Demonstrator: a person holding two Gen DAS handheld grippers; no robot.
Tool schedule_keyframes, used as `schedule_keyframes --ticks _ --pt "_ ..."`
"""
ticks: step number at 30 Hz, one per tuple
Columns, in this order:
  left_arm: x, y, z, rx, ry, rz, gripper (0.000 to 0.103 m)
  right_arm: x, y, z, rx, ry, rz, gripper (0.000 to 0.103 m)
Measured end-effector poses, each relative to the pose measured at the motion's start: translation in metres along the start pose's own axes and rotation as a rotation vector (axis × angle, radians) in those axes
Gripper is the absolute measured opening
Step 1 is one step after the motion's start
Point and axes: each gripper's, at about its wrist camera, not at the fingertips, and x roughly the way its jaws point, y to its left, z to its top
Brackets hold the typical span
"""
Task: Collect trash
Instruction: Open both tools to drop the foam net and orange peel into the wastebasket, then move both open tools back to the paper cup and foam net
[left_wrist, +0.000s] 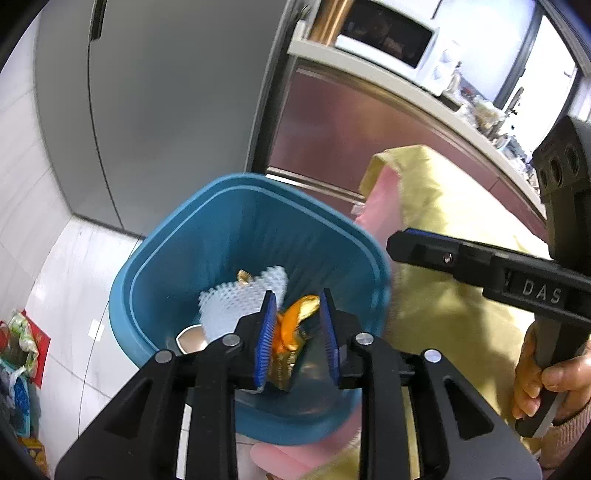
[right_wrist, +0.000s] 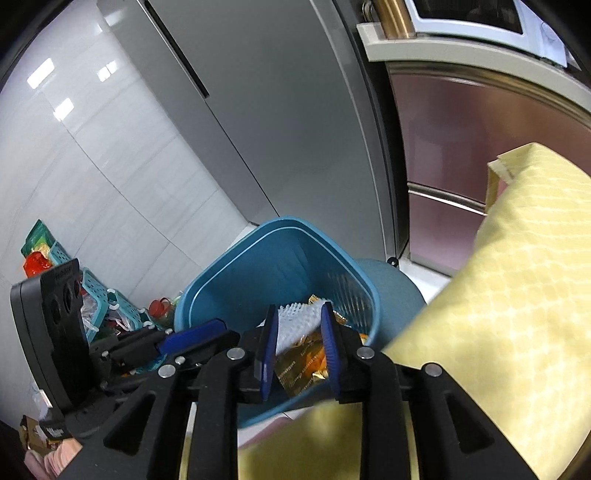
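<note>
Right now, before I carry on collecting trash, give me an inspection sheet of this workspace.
Surface: white tiled floor; yellow cloth beside the bin.
Job's things: blue bin holding white foam net, orange wrapper, gold wrapper.
Clutter: teal baskets and bags on the floor by the wall.
Grippers: left gripper and right gripper both over the bin, jaws apart, nothing clamped.
Cables: nothing seen.
Surroundings: grey fridge, microwave on a counter.

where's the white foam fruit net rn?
Inside the blue plastic bin, on its bottom: left wrist view centre, white foam fruit net left of the orange-gold wrappers, just beyond the left gripper fingers.
</note>
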Motion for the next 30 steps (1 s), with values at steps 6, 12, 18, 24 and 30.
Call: schedule_keyframes --ticks 6,12,18,24,30 --pt "-0.031 -0.031 -0.003 0.052 -0.073 -0.081 0.033 -0.046 -0.008 -0.017 -0.016 -0.073 0.004 0.030" --pt "-0.045 -0.074 -0.011 0.127 -0.086 -0.186 0.036 -0.099 -0.030 -0.038 0.007 -0.159 -0.038 0.034" --pt "-0.040 -0.132 -0.025 0.224 -0.048 -0.271 0.037 -0.149 -0.067 -0.068 0.079 -0.233 -0.109 0.034" --pt "-0.029 -0.194 -0.040 0.314 -0.004 -0.345 0.037 -0.190 -0.107 -0.096 0.170 -0.289 -0.190 0.034" --pt "-0.017 -0.259 -0.056 0.408 0.040 -0.392 0.038 -0.223 -0.148 -0.115 0.261 -0.357 -0.255 0.034"
